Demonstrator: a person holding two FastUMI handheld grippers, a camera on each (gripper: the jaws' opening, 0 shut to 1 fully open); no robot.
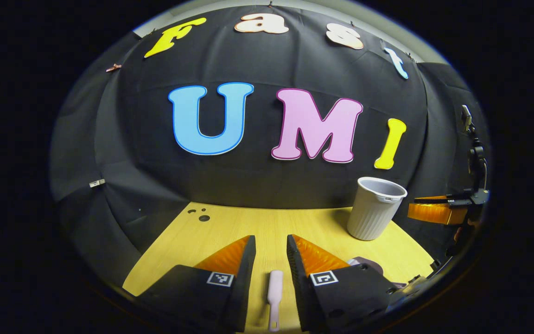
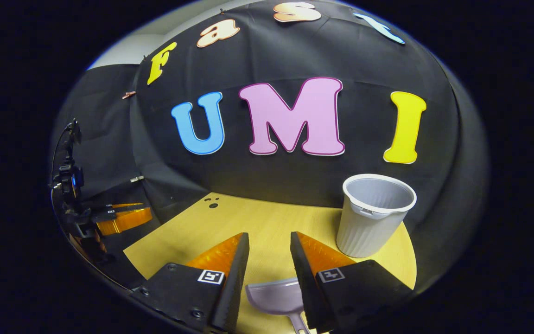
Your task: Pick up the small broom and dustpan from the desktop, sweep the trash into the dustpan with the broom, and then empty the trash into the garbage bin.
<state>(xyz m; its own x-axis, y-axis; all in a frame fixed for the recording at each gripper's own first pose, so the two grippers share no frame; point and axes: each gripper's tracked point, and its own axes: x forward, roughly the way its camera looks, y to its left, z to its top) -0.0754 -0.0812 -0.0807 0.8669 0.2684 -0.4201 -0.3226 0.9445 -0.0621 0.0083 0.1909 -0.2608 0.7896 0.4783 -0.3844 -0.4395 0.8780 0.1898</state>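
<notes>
Left gripper (image 1: pixel 270 248) up close: two wedge-shaped fingers (image 1: pixel 241 260), ribbed on their sloping outer faces, flat and dark on the inner faces. Each sits on a black block base, and each base carries a small square black-and-white marker (image 1: pixel 220 279). Round screw holes show on the right-hand base. Over to the right gripper (image 2: pixel 269 246), same build: twin ribbed wedges on black bases, a square marker (image 2: pixel 211 276) on each, screw heads dotting the left base near its lower edge. Off at the side of each view, the other gripper shows as a ribbed wedge under a dark clamp and bracket.
</notes>
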